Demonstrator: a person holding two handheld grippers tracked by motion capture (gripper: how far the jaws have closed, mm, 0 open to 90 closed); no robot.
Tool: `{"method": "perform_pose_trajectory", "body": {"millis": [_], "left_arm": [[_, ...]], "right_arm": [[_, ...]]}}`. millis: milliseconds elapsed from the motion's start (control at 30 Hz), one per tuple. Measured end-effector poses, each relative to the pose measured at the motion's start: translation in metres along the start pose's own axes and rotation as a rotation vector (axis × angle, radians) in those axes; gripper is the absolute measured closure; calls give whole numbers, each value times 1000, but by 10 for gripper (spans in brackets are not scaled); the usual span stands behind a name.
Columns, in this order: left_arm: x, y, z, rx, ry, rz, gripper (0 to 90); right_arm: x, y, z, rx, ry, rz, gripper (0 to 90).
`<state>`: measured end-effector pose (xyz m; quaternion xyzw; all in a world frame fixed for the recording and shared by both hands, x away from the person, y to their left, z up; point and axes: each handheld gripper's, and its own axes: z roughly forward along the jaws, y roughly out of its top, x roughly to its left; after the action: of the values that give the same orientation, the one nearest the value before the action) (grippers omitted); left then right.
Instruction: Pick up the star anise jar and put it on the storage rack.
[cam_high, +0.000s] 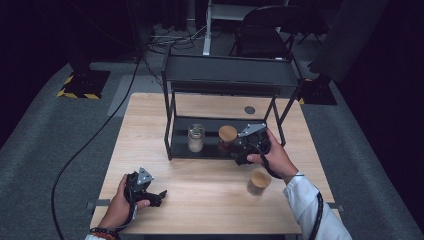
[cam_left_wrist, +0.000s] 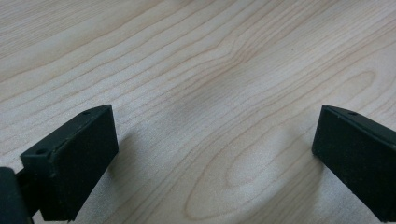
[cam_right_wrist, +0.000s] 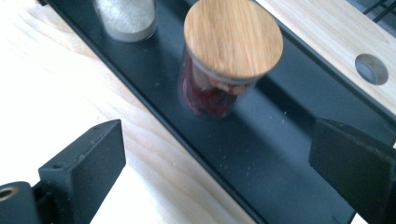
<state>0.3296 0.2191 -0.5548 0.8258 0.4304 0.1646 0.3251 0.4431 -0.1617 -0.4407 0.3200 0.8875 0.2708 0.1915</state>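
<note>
The right gripper (cam_right_wrist: 217, 158) is held with jaws apart and empty; just ahead of it a wood-lidded jar (cam_right_wrist: 226, 60) is seen on the black shelf (cam_right_wrist: 280, 154). The left gripper (cam_left_wrist: 210, 158) is opened over the bare table (cam_left_wrist: 196, 56)

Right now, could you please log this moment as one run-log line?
left claw: open, over bare table | right claw: open, facing wooden-lidded jar on shelf tray | second lidded jar: on table

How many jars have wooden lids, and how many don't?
Jars with wooden lids: 2, one with red contents on the rack's bottom shelf and one on the table.
Jars with no wooden lid: 1.
Total: 3 jars.
</note>
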Motion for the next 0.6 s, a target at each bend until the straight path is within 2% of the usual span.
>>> {"method": "perform_pose_trajectory", "body": {"millis": [167,400,500,600], "left_arm": [[0,0,0,0,0,0,0],[0,0,0,0,0,0,0],[0,0,0,-1,0,0,0],[0,0,0,-1,0,1,0]], "right_arm": [[3,-13,-8,-16,-1,-20,37],[4,-33,-18,-27,-25,-21,37],[6,-40,-23,-21,-41,-38,36],[9,-47,-25,-22,-29,-42,35]]}}
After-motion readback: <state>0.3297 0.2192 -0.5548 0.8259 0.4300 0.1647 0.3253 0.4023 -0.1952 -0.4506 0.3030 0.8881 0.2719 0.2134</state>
